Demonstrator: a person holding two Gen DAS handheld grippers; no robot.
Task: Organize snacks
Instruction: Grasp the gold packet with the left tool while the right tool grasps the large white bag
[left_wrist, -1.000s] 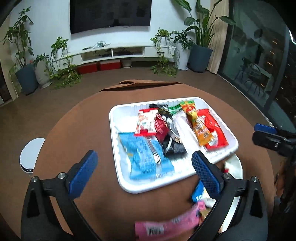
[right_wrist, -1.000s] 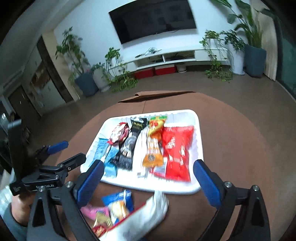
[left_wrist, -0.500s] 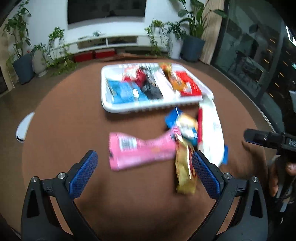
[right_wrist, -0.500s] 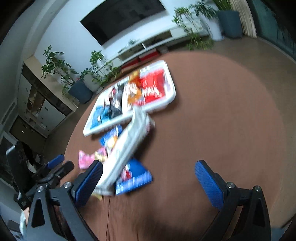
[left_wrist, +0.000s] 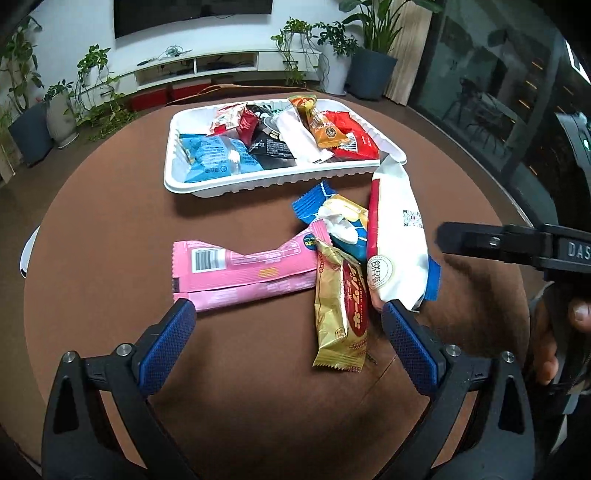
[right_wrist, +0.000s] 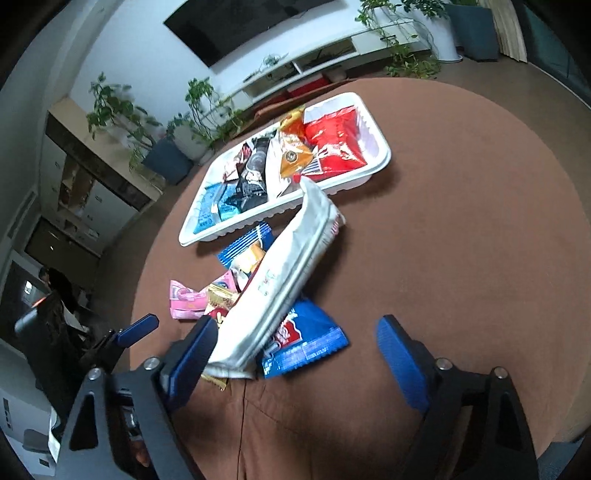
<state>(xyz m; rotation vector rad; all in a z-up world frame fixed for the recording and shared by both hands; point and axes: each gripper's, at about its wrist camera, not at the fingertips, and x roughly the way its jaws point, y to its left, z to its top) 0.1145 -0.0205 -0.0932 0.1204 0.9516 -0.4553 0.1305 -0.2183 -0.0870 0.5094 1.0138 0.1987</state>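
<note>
Pulled back from over the white plastic tray (left_wrist: 207, 186) since a second ago, both grippers now lower and nearer the loose snacks on the round brown table (left_wrist: 110, 229). Left gripper (left_wrist: 288, 349) spread wide, empty, above the gold wrapper (left_wrist: 341, 314), with the pink flat packet (left_wrist: 240, 273) beside it. Right gripper (right_wrist: 295, 354) closing, not yet pressing, around the near end of the long white packet (right_wrist: 284, 280) and blue pouch (right_wrist: 306, 341). Tray filled with assorted packets.

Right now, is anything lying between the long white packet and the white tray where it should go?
Nothing visible does. The long white packet already points its far end at the white tray, near its rim, and lies on top of the other loose snacks.
</note>
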